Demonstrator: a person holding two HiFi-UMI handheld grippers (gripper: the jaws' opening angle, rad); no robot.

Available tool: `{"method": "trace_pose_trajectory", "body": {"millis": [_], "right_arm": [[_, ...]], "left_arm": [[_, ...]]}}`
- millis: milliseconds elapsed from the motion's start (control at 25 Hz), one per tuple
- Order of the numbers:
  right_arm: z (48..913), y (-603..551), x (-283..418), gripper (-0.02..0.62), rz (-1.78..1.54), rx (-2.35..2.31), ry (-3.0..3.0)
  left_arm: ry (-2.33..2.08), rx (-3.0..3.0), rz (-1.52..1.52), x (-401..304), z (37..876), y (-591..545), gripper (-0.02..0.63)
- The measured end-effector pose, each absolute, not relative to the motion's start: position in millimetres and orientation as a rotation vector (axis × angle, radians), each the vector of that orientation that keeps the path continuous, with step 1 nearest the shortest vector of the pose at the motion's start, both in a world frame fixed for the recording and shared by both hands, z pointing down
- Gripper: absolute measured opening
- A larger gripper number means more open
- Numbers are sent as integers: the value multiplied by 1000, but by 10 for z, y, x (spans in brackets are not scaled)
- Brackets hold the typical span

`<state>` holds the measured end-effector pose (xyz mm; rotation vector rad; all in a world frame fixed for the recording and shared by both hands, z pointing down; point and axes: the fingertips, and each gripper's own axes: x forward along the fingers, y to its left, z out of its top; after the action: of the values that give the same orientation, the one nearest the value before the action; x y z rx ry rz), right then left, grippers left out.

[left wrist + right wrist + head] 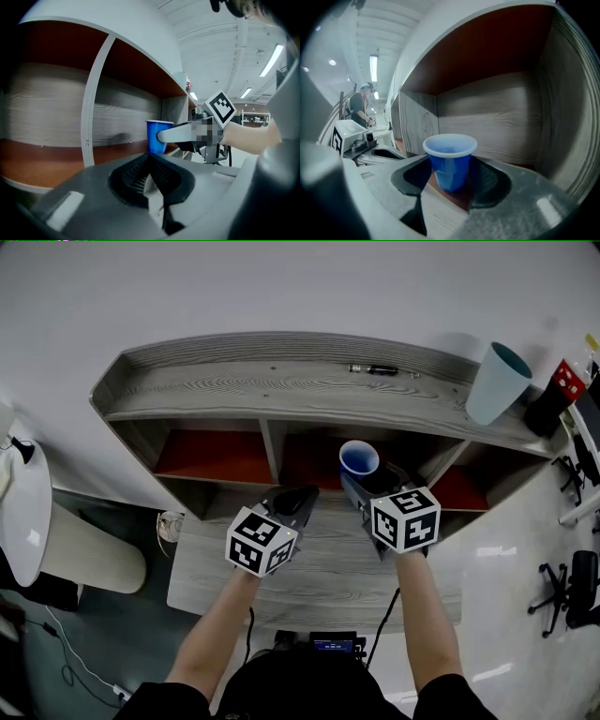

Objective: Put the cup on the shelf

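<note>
At shelf (pixel 281 381) bay, R gripper (pixel 451 177) prob. grips cup (pixel 450 157).

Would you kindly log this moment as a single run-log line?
right tool: shut on blue cup | blue cup: at mouth of middle compartment of shelf | left tool: shut, empty

Your right tool (pixel 364 480) holds the cup (pixel 358 457) between its jaws at the mouth of the middle compartment of the shelf (pixel 234 390). Your left tool (pixel 298 499) sits just left of it, before the shelf. A tumbler (pixel 495 382) stands on the top board's right end.
</note>
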<state>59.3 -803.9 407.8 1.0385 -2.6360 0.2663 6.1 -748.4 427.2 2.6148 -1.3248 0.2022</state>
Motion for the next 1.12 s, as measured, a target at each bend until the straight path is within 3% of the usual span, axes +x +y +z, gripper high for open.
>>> {"method": "trace_pose_trajectory", "body": {"millis": [760, 960, 1120], "right_arm": [[4141, -8156, 630, 263, 202, 1094, -2537], [4150, -8121, 661, 314, 225, 1110, -2524], [4128, -8036, 720, 319, 228, 1138, -2526]], "left_arm": [[-1311, 2594, 207, 43, 4401, -7420, -5], [-1317, 2593, 211, 6, 4390, -7370, -5], [-1315, 2598, 206, -15, 4380, -7314, -5]]}}
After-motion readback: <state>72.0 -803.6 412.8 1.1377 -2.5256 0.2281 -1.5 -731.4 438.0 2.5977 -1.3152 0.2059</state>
